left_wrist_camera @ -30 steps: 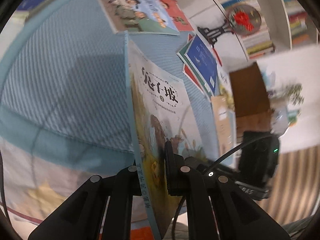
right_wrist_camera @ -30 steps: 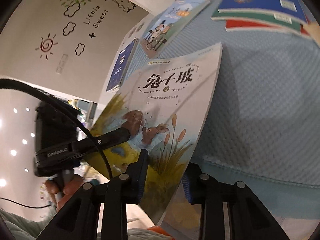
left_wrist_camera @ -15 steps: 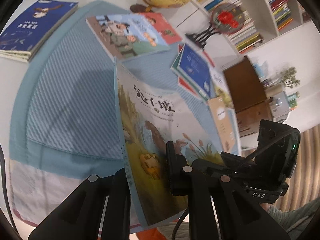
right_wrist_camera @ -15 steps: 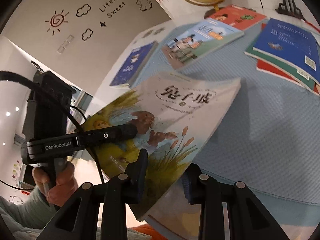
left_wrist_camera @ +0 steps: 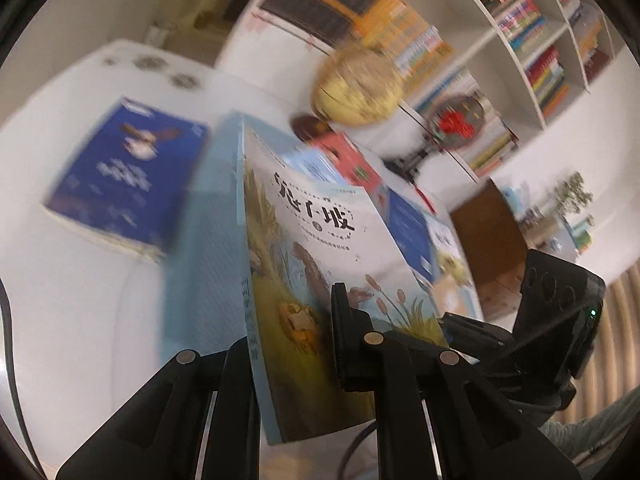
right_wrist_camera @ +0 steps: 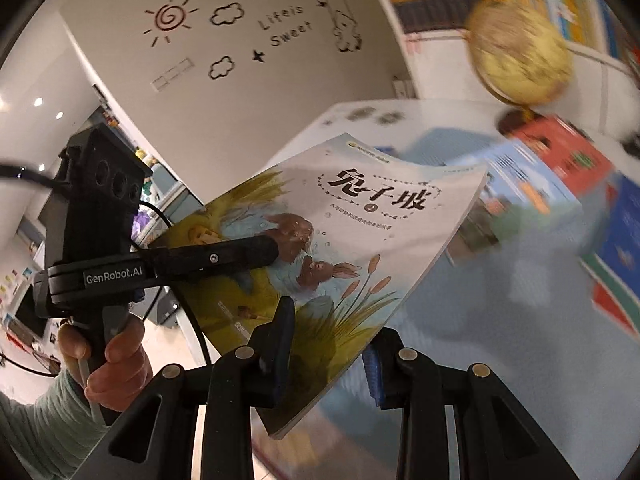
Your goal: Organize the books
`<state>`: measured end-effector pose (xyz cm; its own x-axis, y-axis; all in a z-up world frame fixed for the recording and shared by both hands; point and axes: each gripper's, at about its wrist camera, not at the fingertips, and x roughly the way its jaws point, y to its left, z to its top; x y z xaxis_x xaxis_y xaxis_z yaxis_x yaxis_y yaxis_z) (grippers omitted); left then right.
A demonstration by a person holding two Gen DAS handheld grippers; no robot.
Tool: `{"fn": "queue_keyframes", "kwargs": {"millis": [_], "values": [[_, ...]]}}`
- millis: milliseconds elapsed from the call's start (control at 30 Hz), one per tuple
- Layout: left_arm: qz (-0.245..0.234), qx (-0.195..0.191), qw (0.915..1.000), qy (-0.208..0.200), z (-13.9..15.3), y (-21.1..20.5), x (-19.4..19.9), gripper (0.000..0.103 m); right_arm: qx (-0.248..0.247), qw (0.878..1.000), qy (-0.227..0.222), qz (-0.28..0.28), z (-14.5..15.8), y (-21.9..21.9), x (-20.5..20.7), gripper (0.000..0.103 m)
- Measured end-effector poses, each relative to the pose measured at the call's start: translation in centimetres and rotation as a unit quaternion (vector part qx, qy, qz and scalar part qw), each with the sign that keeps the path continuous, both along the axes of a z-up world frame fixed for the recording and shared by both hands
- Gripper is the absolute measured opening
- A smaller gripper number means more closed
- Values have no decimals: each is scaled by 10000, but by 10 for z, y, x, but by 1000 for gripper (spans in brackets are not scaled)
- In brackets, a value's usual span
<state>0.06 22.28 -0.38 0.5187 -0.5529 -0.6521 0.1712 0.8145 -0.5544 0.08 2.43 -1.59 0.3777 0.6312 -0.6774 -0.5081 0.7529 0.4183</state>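
Fingers: left gripper (left_wrist_camera: 292,340) and right gripper (right_wrist_camera: 328,344) both pinch the rabbit picture book (right_wrist_camera: 340,248).
Book: lifted above the blue tablecloth (right_wrist_camera: 500,320), long axis pointing away, cover tilted.

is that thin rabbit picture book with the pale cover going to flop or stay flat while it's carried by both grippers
The thin rabbit picture book probably flexes: its far edge already curls in the right wrist view. It looks light, a slim paperback. Both the left gripper and right gripper are shut on its lower part, so the unsupported top may sag or flutter in transit.
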Motion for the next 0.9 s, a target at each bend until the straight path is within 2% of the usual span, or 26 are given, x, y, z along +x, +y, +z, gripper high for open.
{"fn": "queue_keyframes", "kwargs": {"millis": [233, 300, 533, 667, 767, 900], "values": [[444, 279, 9985, -148, 1, 54, 58, 10, 95, 9998, 6, 183, -3, 64, 79, 31], [507, 406, 9978, -116, -6, 66, 81, 10, 70, 9998, 72, 189, -10, 77, 101, 32], [639, 323, 9972, 204, -51, 102, 143, 11, -41, 9984, 516, 220, -51, 116, 177, 33], [711, 328, 9961, 401, -74, 111, 157, 13, -77, 9973, 698, 218, -70, 126, 199, 33], [652, 297, 9960, 527, -85, 112, 155, 19, -15, 9961, 855, 204, -79, 124, 199, 33], [569, 424, 9947, 750, -95, 110, 153, 26, 129, 9912, 1312, 119, -97, 119, 197, 33]]}}
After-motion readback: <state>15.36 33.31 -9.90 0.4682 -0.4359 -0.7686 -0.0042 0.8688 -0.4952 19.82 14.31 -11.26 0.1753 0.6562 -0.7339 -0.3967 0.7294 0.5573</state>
